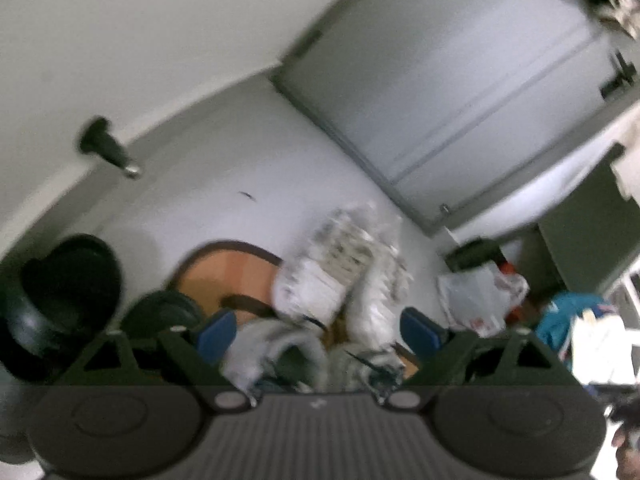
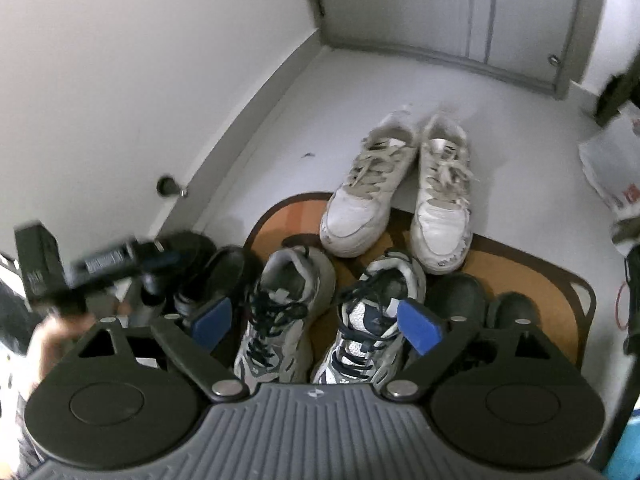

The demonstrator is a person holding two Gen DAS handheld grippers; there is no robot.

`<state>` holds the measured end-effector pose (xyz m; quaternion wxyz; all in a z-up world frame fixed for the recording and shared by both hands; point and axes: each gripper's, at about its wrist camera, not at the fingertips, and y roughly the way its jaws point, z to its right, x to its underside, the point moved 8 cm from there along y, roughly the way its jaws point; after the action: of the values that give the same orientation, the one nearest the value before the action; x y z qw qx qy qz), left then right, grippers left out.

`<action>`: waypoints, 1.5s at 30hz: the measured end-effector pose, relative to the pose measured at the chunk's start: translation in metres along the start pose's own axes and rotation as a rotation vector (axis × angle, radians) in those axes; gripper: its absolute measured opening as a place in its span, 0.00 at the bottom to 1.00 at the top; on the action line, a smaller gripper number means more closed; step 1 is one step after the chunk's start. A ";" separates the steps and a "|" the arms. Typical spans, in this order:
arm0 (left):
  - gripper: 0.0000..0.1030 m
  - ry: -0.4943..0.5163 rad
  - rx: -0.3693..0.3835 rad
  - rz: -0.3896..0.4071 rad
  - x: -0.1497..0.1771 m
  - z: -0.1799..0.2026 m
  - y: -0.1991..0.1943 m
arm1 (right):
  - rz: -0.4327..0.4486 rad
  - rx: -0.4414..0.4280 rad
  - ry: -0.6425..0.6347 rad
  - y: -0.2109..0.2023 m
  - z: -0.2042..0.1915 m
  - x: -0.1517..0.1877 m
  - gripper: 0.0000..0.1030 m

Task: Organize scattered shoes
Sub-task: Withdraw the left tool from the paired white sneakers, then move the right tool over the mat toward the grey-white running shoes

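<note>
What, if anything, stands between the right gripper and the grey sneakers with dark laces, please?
Nothing visible does: the right gripper is open, with the two grey sneakers directly below between its fingers; the white sneakers sit beyond them.

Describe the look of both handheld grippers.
The right gripper and the left gripper match: ribbed grey body with a small white mark, two round black discs, black triangular linkage arms on silver pivots, blue finger pads.
</note>
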<state>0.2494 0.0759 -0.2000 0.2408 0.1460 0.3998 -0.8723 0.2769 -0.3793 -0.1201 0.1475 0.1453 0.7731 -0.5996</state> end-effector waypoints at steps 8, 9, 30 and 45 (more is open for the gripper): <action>0.88 -0.033 -0.039 0.026 -0.007 -0.019 -0.002 | -0.053 0.012 -0.026 0.046 -0.013 -0.005 0.90; 0.88 -0.034 -0.042 0.022 -0.005 -0.019 0.000 | -0.058 0.018 -0.025 0.049 -0.012 -0.005 0.90; 0.88 -0.068 -0.042 -0.032 0.011 -0.037 0.020 | -0.182 -0.039 0.176 0.168 0.009 -0.012 0.70; 0.88 -0.096 -0.042 0.007 0.008 -0.040 0.021 | -0.311 0.169 0.114 0.214 0.037 0.005 0.26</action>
<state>0.2563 0.0921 -0.2424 0.2656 0.1003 0.4055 -0.8689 0.3602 -0.3642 -0.3200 -0.0037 0.0693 0.7403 -0.6687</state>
